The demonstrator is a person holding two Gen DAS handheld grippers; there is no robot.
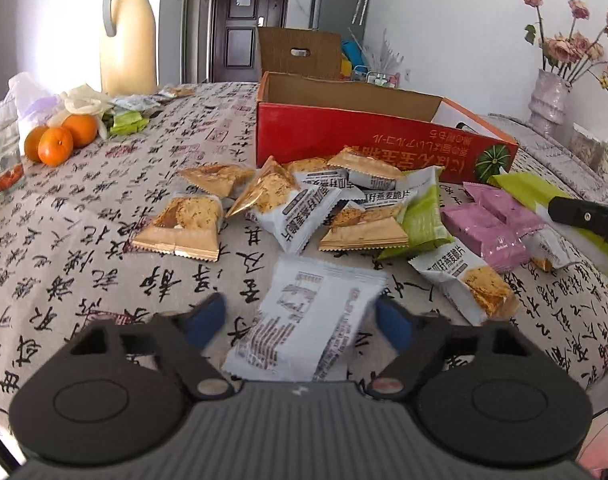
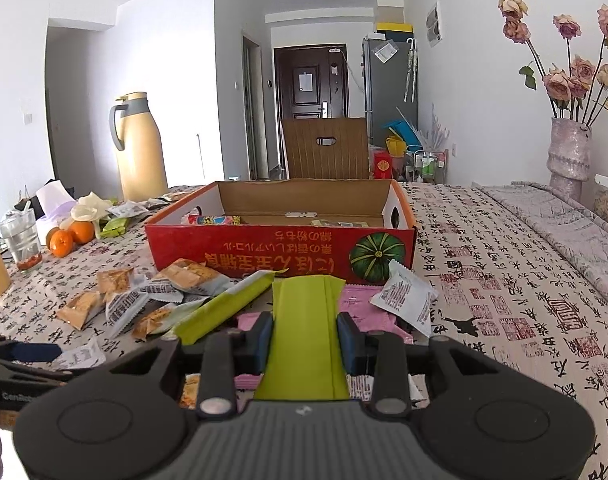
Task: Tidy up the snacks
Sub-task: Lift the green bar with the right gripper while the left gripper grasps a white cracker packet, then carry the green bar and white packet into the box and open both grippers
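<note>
Covering the table, a calligraphy cloth (image 2: pixel 504 280) carries snacks (image 1: pixel 287 204) beside the red box (image 2: pixel 279 248). Right gripper (image 2: pixel 304 340) clamps a green packet (image 2: pixel 304 320); left gripper (image 1: pixel 299 312) spread around a white packet (image 1: pixel 308 320). Door (image 2: pixel 310 80) behind.

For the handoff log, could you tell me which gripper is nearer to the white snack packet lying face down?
Left. The left gripper is open astride the white snack packet; the right gripper grips a green packet off to the side.

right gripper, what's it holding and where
The right gripper is shut on a green snack packet, gripping its two long side edges near the middle. The left gripper holds nothing.
</note>
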